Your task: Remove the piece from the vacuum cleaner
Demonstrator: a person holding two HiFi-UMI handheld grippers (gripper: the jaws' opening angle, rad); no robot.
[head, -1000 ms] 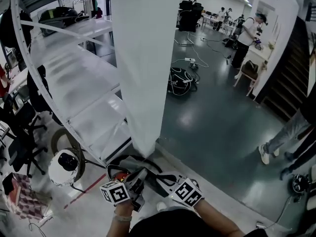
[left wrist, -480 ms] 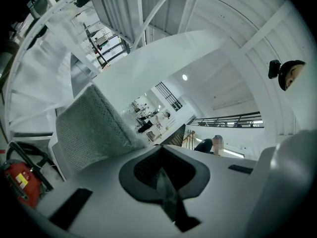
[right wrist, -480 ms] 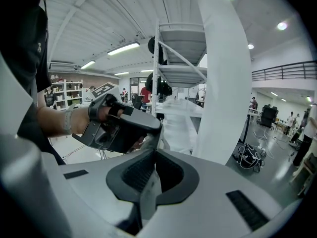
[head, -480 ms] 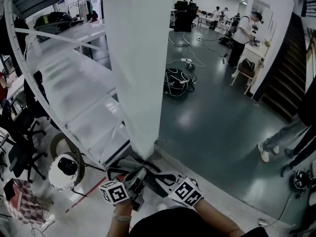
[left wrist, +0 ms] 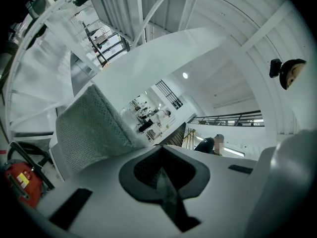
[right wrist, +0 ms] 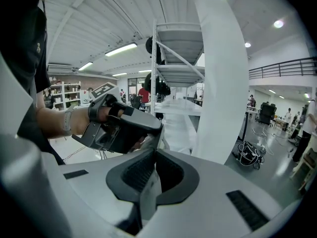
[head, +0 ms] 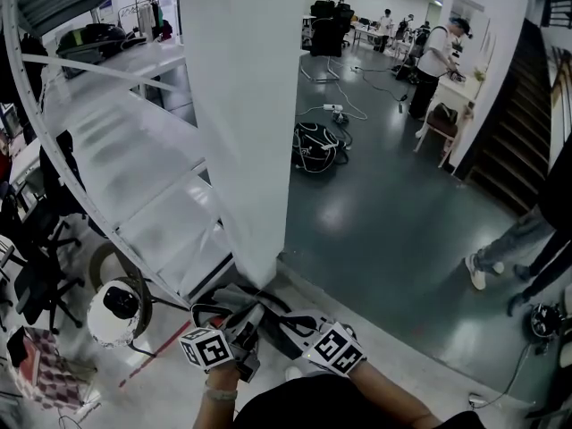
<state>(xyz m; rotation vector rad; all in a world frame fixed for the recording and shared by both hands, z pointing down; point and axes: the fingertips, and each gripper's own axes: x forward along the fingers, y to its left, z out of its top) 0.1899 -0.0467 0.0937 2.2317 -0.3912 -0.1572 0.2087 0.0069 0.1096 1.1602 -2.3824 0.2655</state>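
The vacuum cleaner (head: 268,304) lies on the floor at the foot of the white pillar (head: 246,105), low in the head view. Both grippers close on it from the person's side.

The right gripper (right wrist: 154,155) has its jaws clenched on a thin pale-grey edge of the piece (right wrist: 152,139). The piece rises out of the slot towards the black body of the left gripper (left wrist: 161,151), which sits just beyond it. The left gripper's jaws are pressed together; a dark sliver shows between them, and I cannot tell whether it is material.

Only the left gripper view shows a mesh-faced grey panel (left wrist: 91,133) slanting up and left from the jaw tips. It also shows a red part (left wrist: 20,180) low at the left. Only the right gripper view shows how near the two grippers are, facing each other across the piece.

I judge that the pull should run along the piece's length, away from the left gripper, since the right hand has the hold.
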